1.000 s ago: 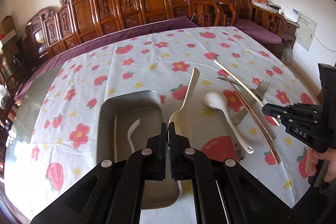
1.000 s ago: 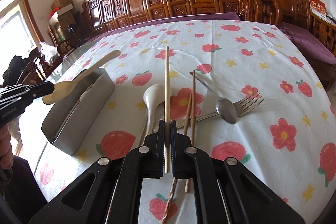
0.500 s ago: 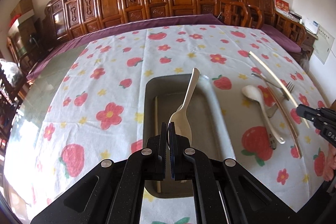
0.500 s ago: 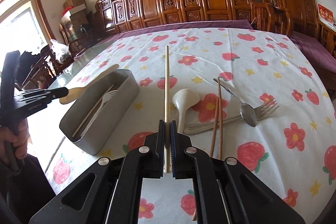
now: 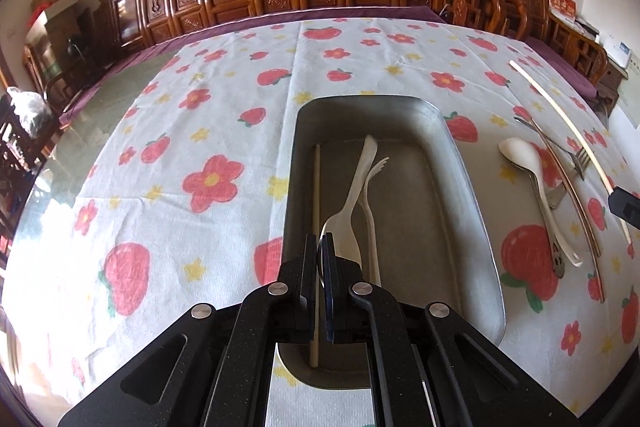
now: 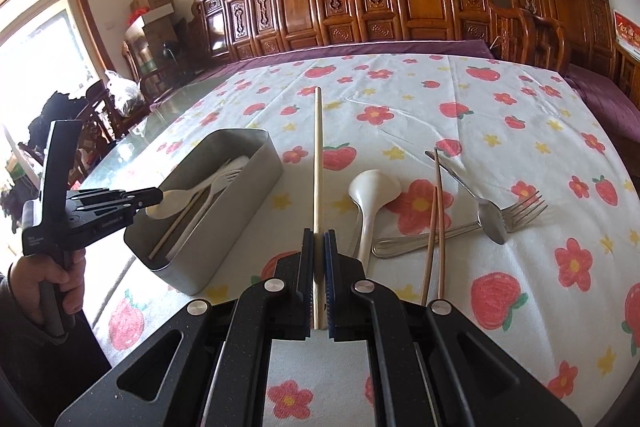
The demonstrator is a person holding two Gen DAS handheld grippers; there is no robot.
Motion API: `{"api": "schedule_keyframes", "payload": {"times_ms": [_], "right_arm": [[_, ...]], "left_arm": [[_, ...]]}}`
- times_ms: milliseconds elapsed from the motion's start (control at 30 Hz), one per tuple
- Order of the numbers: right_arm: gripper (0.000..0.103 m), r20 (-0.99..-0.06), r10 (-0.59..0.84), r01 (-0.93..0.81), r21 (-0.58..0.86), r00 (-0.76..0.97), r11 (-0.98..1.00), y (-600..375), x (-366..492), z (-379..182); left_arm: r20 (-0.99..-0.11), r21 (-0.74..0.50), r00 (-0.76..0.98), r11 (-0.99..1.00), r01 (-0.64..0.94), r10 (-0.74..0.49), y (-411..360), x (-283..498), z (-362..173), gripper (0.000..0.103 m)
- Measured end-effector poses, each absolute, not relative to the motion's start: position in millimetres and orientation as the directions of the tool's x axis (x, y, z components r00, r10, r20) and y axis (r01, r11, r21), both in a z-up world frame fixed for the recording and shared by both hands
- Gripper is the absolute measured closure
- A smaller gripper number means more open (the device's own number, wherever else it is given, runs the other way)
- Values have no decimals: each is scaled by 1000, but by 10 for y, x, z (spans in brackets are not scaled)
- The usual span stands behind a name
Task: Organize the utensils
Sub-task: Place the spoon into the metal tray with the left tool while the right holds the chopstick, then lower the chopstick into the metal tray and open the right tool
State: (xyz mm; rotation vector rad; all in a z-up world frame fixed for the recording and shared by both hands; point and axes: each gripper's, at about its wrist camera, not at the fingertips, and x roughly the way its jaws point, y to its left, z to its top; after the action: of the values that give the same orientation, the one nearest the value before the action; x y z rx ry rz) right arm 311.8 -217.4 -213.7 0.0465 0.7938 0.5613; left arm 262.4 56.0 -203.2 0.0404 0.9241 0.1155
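Left tool [image 5: 319, 247] clamped on the bowl of a cream spoon [image 5: 352, 195], handle angled down into the grey tray [image 5: 472, 187] beside a pale fork [image 5: 374, 183] and a chopstick [image 5: 316, 227]. Right tool [image 6: 319, 247] clamped on a light chopstick [image 6: 318, 155], held above the counter [image 6: 440, 99]. Beyond: white ladle spoon [image 6: 370, 195], brown chopsticks [image 6: 436, 227], metal spoon [image 6: 486, 215], metal fork [image 6: 516, 215] loose on the cloth.

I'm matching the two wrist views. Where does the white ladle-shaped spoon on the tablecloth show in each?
Left wrist: white spoon at right, beyond the tray's right wall.
Right wrist: white spoon centre, right of the held chopstick.
Shared landmark: metal tray.
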Motion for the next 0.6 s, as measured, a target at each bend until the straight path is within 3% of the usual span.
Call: {"api": "schedule_keyframes", "payload": {"times_ms": [167,300,600], "right_arm": [[97,-659,493,-476,226,568,850,-2102,3077,-2080],[97,-654,509,-501,222,560,837,-1990,3013,-2000],[97,-675,532,-568,199,512,799,-1466,2860,-1946]], "left_arm": [[-778,45,622,996,-74,81,574,2584,-1985,99],[-757,20,652,998,-51,49,593,2531,-1891,91],[-705,11,709,999,-32,31,723,2460,-1696,91]]}}
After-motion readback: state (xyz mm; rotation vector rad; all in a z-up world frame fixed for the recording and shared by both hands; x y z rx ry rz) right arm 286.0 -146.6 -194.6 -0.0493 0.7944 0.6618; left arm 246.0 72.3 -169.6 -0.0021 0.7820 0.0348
